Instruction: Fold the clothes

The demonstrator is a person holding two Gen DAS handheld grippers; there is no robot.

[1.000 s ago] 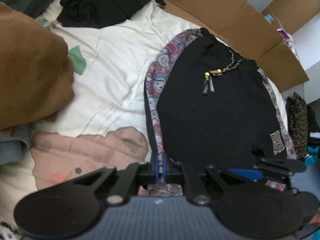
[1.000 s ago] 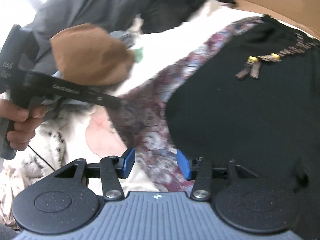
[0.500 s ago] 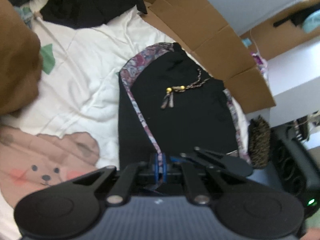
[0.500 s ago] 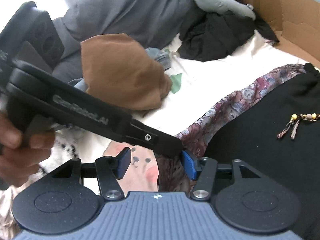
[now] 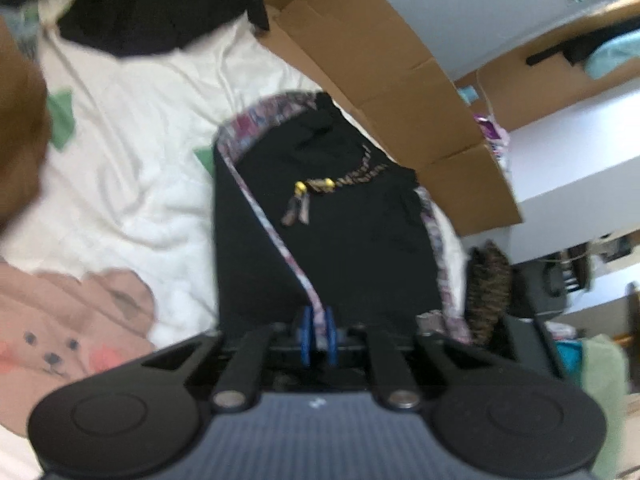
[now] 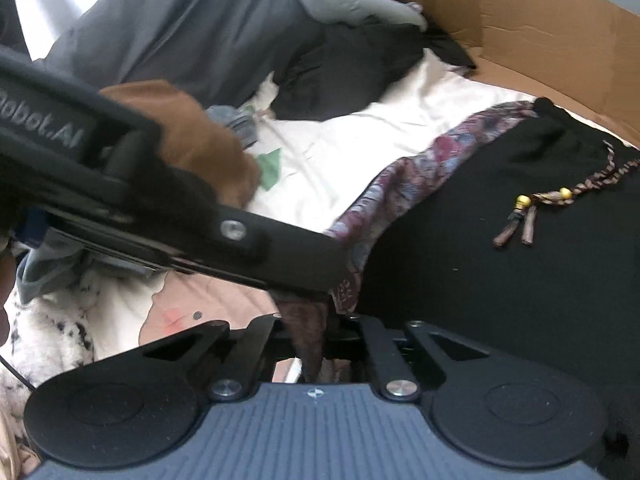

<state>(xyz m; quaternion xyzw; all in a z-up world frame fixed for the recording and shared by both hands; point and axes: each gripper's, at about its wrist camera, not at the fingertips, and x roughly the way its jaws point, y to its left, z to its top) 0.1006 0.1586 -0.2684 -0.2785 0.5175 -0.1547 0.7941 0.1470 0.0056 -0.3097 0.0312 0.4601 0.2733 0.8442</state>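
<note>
Pants [image 5: 352, 240] lie flat on the bed [image 5: 132, 160]. Right gripper [image 6: 316, 344] has just snapped closed on their patterned edge, beside the left gripper [image 5: 318, 334], whose clamp is loosening. Folding can start.

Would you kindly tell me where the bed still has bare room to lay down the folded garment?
The clearest patch is white sheet, bordered by the brown garment, the black pile and the black patterned garment. The bear print below is also bare. The cardboard side is crowded.
</note>
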